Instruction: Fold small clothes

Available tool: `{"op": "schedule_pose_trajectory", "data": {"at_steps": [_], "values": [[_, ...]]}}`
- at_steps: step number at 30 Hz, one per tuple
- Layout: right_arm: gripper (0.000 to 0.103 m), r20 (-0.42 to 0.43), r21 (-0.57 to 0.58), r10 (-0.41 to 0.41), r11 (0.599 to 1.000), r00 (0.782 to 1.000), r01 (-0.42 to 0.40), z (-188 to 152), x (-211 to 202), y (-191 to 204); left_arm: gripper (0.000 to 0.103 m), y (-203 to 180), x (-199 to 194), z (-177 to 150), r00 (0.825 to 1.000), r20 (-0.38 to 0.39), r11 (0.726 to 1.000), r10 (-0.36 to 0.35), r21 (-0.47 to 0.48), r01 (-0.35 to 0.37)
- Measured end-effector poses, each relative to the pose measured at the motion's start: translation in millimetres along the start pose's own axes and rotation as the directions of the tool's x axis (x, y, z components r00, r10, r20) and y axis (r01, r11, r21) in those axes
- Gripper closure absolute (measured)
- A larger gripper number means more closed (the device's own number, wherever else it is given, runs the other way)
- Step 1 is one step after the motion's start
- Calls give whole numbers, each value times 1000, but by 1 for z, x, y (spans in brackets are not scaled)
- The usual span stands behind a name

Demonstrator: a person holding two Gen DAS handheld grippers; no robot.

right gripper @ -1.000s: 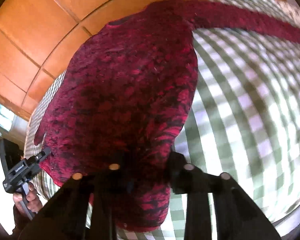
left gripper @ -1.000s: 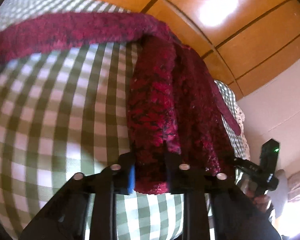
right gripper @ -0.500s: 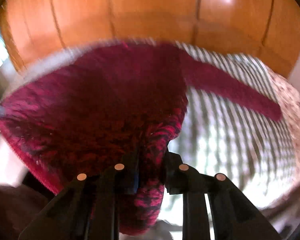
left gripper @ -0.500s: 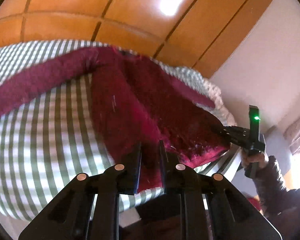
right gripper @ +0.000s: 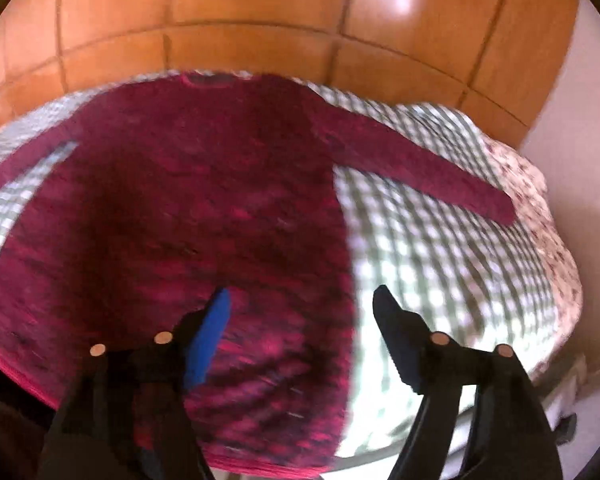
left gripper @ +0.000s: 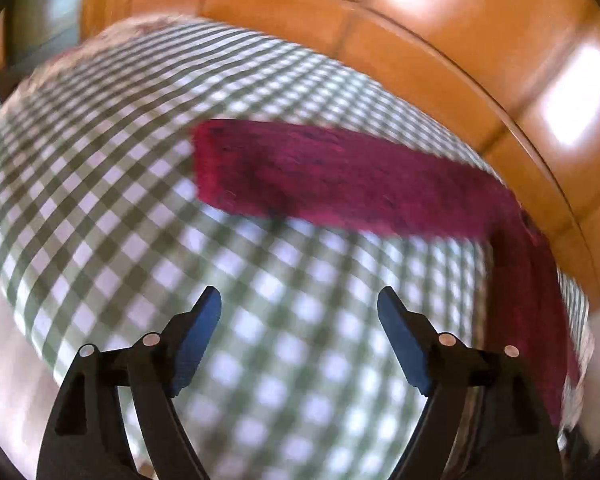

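We have the maroon sweater (right gripper: 172,216) spread flat on the checked bed (right gripper: 440,264). Our left gripper (left gripper: 299,344) and right gripper (right gripper: 300,340) are opening, empty. Next, we'd fold in the sleeve (left gripper: 340,176) at twelve o'clock.

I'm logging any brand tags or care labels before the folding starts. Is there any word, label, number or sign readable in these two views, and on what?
None can be read.
Sweater: no tag or label shows at the neckline or hem; both views are motion-blurred.
Checked cloth: pattern only, no print.
Left tongs and right tongs: plain black arms with blue pads, no markings visible.
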State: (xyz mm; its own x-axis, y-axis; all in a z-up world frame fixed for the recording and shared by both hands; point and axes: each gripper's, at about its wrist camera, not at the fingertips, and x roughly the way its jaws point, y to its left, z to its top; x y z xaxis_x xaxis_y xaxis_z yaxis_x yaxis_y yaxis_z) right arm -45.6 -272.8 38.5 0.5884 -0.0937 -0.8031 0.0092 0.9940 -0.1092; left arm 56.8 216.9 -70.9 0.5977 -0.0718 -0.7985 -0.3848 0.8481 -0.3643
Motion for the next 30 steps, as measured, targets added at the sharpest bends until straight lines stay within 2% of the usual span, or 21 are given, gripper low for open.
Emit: {"op": "schedule_pose_trajectory", "data": {"at_steps": [4,7,8,9,10,12,13,16,20,22,23,26,27,29,30], "values": [[27,-11,-36,102,994,995,-102,7,9,43,19,21,23,28,1000,24,996,-10,-94,12],[27,-24,-65,181,981,983,-182,10,14,77,21,25,36,44,998,48,992,39,-121,-33],[27,-27,-85,208,974,978,-209,12,16,92,26,24,39,49,997,56,993,45,-113,-38],[27,-26,-95,220,970,975,-222,12,16,100,56,22,45,56,995,64,994,74,-84,-68],[27,-31,-111,242,963,970,-244,15,17,112,80,19,53,62,993,59,994,104,-51,-101],[27,-36,-133,265,954,964,-267,18,20,129,91,21,61,73,992,62,994,112,-23,-110],[27,-37,-140,270,952,962,-273,18,20,136,92,20,63,79,989,72,991,132,-2,-132],[28,-48,-151,307,938,951,-311,25,23,154,94,23,62,109,972,130,979,197,16,-201],[30,-70,-153,355,920,932,-362,28,28,174,94,30,47,158,941,230,968,250,-24,-251],[30,-105,-161,374,908,921,-387,23,33,186,94,30,44,171,929,257,962,267,-22,-270],[29,-127,-178,364,907,923,-382,18,40,195,94,29,48,176,925,256,958,280,-15,-286],[26,-120,-183,351,911,929,-368,10,48,201,93,24,61,173,932,223,954,286,22,-298],[26,-120,-174,357,911,926,-374,10,48,200,90,24,63,171,940,202,958,276,16,-285],[26,-122,-163,369,908,921,-386,11,48,198,70,28,56,158,956,190,975,223,-19,-223],[26,-121,-159,374,907,919,-390,10,49,196,47,28,52,151,965,190,984,180,-26,-179]]}}
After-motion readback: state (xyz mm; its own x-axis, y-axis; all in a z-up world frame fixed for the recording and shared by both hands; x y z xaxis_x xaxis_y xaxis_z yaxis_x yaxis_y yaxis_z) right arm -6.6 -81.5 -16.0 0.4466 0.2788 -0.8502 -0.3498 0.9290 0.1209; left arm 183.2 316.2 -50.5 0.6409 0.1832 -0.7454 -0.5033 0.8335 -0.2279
